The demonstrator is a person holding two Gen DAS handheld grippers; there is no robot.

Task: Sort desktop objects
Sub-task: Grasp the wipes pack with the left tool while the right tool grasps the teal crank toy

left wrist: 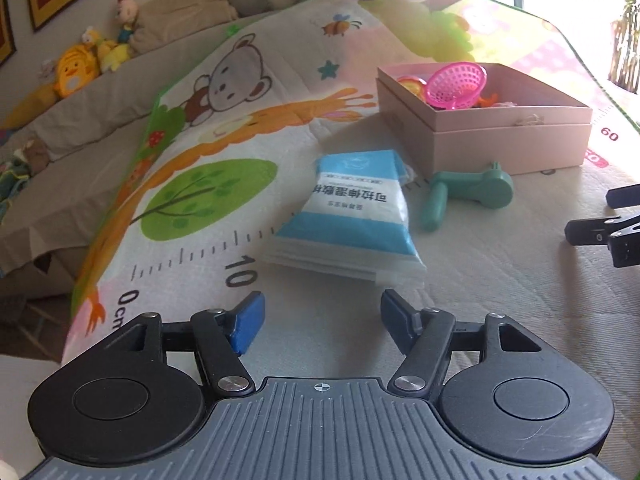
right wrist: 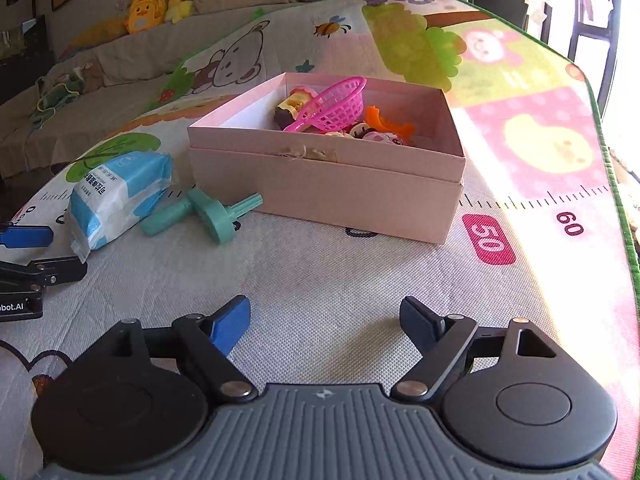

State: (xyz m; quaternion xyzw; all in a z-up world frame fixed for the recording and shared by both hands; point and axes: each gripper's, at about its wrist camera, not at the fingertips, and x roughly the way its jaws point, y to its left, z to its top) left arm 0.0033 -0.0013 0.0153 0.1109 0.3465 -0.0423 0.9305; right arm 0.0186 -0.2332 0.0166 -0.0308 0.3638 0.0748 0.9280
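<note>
A blue and white tissue pack [left wrist: 352, 216] lies on the play mat just ahead of my left gripper [left wrist: 322, 320], which stands open with nothing between its fingers. A teal plastic handle toy [left wrist: 464, 194] lies to the right of the pack, in front of a pink cardboard box [left wrist: 500, 140]. The box [right wrist: 328, 188] holds a pink plastic basket [right wrist: 340, 106] and several small toys. My right gripper [right wrist: 326, 322] is open and empty over bare mat, short of the box. In the right wrist view the pack [right wrist: 120, 196] and teal toy [right wrist: 204, 214] lie at left.
The colourful play mat [right wrist: 520, 152] has a ruler print and ends at a green edge on the right. A beige sofa [left wrist: 80, 120] with plush toys runs behind it. The left gripper's fingers [right wrist: 28, 236] show at the right wrist view's left edge.
</note>
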